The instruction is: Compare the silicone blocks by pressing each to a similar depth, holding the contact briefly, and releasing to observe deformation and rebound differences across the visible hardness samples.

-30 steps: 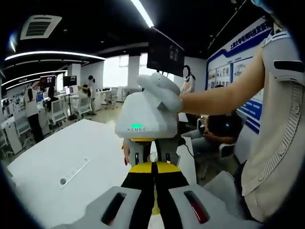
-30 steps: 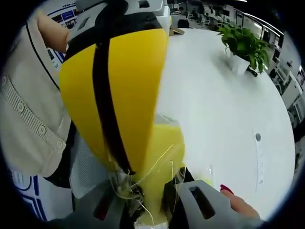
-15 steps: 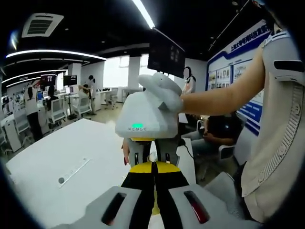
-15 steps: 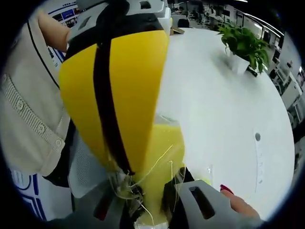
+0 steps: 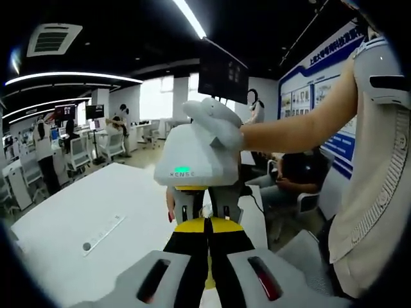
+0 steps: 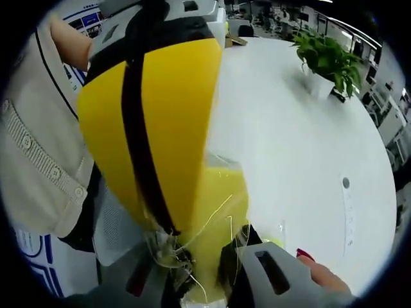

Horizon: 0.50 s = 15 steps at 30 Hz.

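Observation:
My left gripper [image 5: 207, 222] is shut, its yellow jaws closed along a black seam. In the right gripper view those jaws [image 6: 154, 128] come down from the top, and their tip meets a translucent yellow silicone block [image 6: 223, 196]. My right gripper [image 6: 202, 256] is shut on that block from both sides. In the left gripper view the right gripper [image 5: 204, 206] faces me with its white body above its jaws and a gloved hand on top. The block is hidden there behind my left jaw tips.
A large white table [image 6: 295, 128] lies below, with a potted plant [image 6: 327, 58] at its far side and a pale ruler-like strip [image 5: 99, 234] lying flat. The person's torso [image 5: 379, 192] is close on the right. Desks, chairs and people stand in the office behind.

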{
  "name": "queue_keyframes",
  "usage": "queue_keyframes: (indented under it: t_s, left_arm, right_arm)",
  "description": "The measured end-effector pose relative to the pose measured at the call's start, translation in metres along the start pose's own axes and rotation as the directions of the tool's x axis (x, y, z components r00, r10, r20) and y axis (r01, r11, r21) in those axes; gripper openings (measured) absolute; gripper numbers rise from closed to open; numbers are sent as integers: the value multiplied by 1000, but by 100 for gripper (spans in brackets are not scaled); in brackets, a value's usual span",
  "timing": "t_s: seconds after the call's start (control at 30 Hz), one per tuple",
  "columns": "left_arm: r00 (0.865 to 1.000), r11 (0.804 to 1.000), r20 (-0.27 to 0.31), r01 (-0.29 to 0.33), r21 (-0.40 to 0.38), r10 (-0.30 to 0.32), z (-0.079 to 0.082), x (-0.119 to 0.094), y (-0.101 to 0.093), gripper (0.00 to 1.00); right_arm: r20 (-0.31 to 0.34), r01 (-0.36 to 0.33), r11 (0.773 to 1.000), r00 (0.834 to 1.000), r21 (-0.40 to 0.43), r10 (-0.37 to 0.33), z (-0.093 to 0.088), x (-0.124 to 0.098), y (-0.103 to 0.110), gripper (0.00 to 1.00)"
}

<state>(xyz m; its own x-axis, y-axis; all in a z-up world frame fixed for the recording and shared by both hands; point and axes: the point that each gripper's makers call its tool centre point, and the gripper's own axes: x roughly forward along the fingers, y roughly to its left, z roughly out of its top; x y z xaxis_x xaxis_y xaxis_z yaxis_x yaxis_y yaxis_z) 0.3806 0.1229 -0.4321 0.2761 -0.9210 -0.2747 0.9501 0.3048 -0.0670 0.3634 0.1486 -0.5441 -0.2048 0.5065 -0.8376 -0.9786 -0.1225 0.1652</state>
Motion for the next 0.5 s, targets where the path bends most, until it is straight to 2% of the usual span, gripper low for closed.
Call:
queue_keyframes:
  t_s: [0.17,0.5]
  left_arm:
    - [1000,1000,1,-5,2,5,-1,1,-2,0]
    - [1000,1000,15,-14,-21,14,-3,-1,3,0]
  right_arm:
    - [-14,8,1000,1000,-6,-8,-1,1,0,8]
    - [0,-4,1000,1000,-5,4,1,3,-4,8]
